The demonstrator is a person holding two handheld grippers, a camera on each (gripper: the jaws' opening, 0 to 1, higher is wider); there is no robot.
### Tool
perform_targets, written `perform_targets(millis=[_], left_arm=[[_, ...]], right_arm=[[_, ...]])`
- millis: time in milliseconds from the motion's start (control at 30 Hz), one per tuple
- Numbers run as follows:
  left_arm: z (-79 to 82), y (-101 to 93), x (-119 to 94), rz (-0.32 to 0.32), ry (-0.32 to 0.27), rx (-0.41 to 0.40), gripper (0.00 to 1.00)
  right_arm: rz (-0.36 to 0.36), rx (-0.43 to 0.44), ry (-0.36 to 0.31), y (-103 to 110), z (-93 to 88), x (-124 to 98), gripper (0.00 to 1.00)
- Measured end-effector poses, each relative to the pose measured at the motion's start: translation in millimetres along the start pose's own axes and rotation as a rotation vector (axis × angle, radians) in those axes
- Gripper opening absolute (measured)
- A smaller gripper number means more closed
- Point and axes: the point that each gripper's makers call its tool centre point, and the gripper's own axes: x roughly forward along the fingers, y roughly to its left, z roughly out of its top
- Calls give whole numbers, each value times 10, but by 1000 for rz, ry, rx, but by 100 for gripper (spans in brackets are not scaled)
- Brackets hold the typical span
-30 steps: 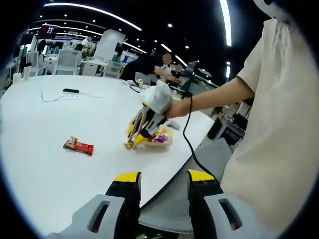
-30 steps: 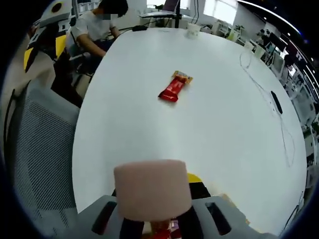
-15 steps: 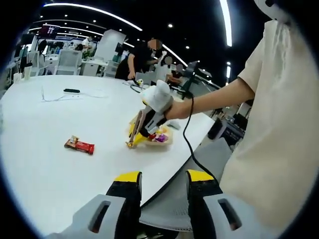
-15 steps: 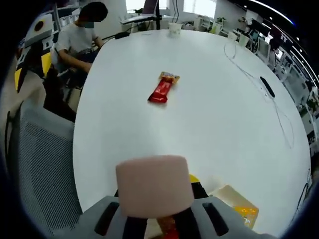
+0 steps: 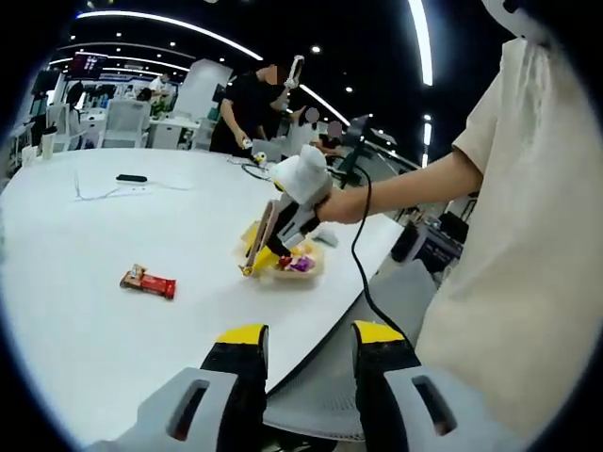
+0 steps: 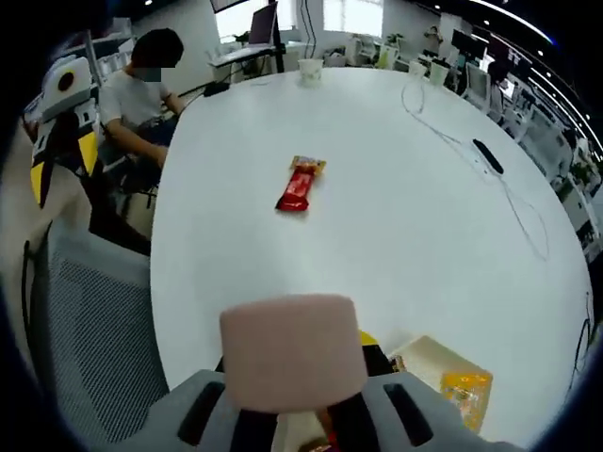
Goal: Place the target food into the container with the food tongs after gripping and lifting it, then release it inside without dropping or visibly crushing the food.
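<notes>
A red snack bar [image 5: 148, 281] [image 6: 300, 185] lies on the white table [image 5: 85, 226] [image 6: 396, 245]. The tan container [image 5: 300, 266] [image 6: 429, 363] near the table edge holds packets, one of them orange [image 6: 466, 388]. My right gripper [image 5: 281, 226] [image 6: 301, 428], in a white-gloved hand, tilts down over the container. It is shut on pinkish-tan food tongs [image 6: 292, 353] [image 5: 265, 228], which hide its tips; a bit of red shows under them. My left gripper [image 5: 306, 339] [image 6: 57, 113] hangs open off the table edge, holding nothing.
A grey mesh chair [image 6: 85, 339] [image 5: 320, 395] stands at the table edge. A person sits beyond it [image 6: 141, 89]. A black device with a white cable [image 6: 485, 155] [image 5: 132, 178] and a cup [image 6: 311, 68] lie at the far side. My operator's torso [image 5: 528, 282] is at the right.
The right gripper with the tongs has risen a little and pulled back, so the container shows more in its view. The snack bar has stayed put. A person in the background has moved.
</notes>
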Motion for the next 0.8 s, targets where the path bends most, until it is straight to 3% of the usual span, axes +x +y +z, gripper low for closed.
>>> perform_targets(millis=[700, 800], left_arm=[[92, -152, 5, -34, 8, 63, 34], [113, -163, -6, -39, 16, 77, 34]], right_arm=[[-58, 115, -88, 4, 89, -368, 17], [-82, 190, -148, -38, 155, -460, 17]])
